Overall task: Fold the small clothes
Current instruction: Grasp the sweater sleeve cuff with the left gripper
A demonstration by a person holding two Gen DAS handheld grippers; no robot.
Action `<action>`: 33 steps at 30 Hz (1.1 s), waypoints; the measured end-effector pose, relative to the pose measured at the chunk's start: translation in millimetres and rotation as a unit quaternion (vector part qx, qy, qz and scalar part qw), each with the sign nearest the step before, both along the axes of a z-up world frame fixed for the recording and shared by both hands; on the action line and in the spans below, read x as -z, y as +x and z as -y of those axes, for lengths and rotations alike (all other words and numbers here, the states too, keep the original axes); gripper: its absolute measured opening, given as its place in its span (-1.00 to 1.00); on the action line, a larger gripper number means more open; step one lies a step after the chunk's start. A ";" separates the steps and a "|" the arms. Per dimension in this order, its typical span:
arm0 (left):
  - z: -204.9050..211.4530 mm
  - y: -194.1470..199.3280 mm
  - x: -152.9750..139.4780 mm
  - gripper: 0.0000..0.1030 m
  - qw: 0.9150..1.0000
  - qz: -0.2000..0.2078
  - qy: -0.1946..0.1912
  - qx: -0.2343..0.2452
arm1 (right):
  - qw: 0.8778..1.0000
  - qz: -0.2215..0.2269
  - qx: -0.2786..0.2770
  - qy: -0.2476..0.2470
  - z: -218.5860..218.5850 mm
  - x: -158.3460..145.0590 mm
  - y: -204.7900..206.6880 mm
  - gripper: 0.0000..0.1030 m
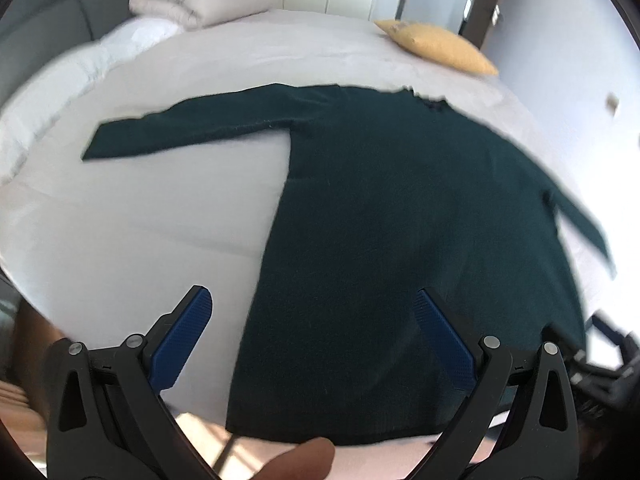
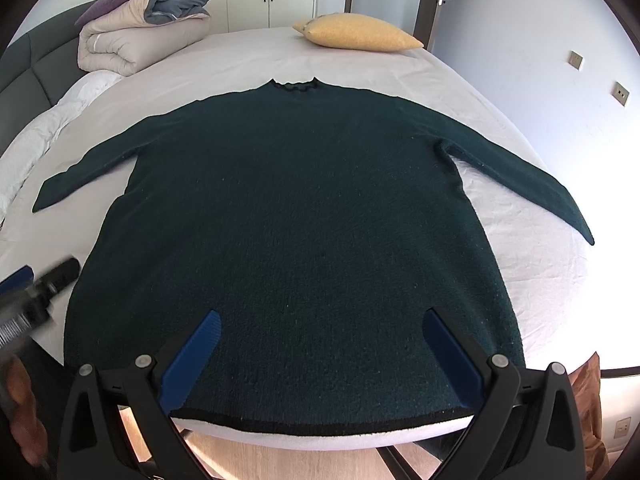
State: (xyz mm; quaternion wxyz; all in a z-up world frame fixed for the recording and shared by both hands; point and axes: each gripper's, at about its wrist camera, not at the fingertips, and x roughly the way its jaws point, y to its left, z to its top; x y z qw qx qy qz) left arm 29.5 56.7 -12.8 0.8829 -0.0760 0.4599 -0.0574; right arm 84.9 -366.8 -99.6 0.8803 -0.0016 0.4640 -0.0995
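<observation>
A dark green long-sleeved sweater (image 2: 304, 216) lies flat on the white bed (image 2: 520, 208), both sleeves spread out, its black-trimmed hem at the near edge. It also shows in the left wrist view (image 1: 400, 220). My right gripper (image 2: 320, 320) is open and empty, hovering over the hem's middle. My left gripper (image 1: 312, 300) is open and empty above the sweater's lower left side edge; it also shows blurred at the left of the right wrist view (image 2: 36, 280).
A yellow pillow (image 2: 356, 32) lies at the far end of the bed. A rolled beige duvet (image 2: 132, 40) with blue cloth on it sits at the far left by a dark headboard (image 2: 24, 76). Wooden floor (image 2: 280, 460) shows below the bed's near edge.
</observation>
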 end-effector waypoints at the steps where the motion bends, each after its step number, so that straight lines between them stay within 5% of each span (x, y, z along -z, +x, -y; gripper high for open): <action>1: -10.8 6.4 -0.8 1.00 1.000 -0.003 -0.029 -0.004 | 1.000 -0.001 0.000 0.001 -0.1 0.1 2.7 1.00; 4: -66.5 33.9 10.5 1.00 0.983 -0.034 -0.179 -0.035 | 1.000 -0.005 0.000 0.001 -0.9 1.4 9.3 1.00; 6: -96.6 47.2 18.4 1.00 0.968 -0.041 -0.238 -0.063 | 1.000 -0.008 -0.002 -0.005 -3.3 2.7 14.3 1.00; 10: -161.9 66.5 33.0 1.00 0.922 -0.012 -0.361 -0.136 | 1.000 -0.012 -0.004 -0.010 -7.2 5.9 24.7 1.00; 15: -213.1 92.3 44.6 1.00 0.908 -0.044 -0.363 -0.206 | 1.000 -0.023 -0.006 -0.014 -10.9 13.0 40.8 1.00; 18: -247.0 107.9 63.4 0.98 0.870 -0.060 -0.419 -0.251 | 0.999 -0.032 -0.007 -0.019 -12.5 18.7 50.6 1.00; 22: -293.5 124.2 91.8 0.97 0.809 -0.035 -0.486 -0.330 | 0.999 -0.043 -0.009 -0.026 -13.5 26.0 60.6 1.00; 23: -301.9 130.6 98.6 0.93 0.799 -0.026 -0.496 -0.340 | 0.999 -0.045 -0.008 -0.027 -13.1 27.6 62.3 1.00; 26: -313.4 144.6 114.8 0.39 0.773 -0.023 -0.523 -0.357 | 0.998 -0.051 -0.004 -0.025 -10.5 32.6 67.6 1.00; 28: -302.0 157.1 133.9 -0.08 0.764 -0.027 -0.539 -0.353 | 0.998 -0.055 0.000 -0.023 -8.4 35.7 70.6 1.00; 33: -280.4 168.5 173.4 -0.32 0.721 -0.023 -0.562 -0.404 | 0.998 -0.059 0.003 -0.017 -4.2 40.0 75.1 1.00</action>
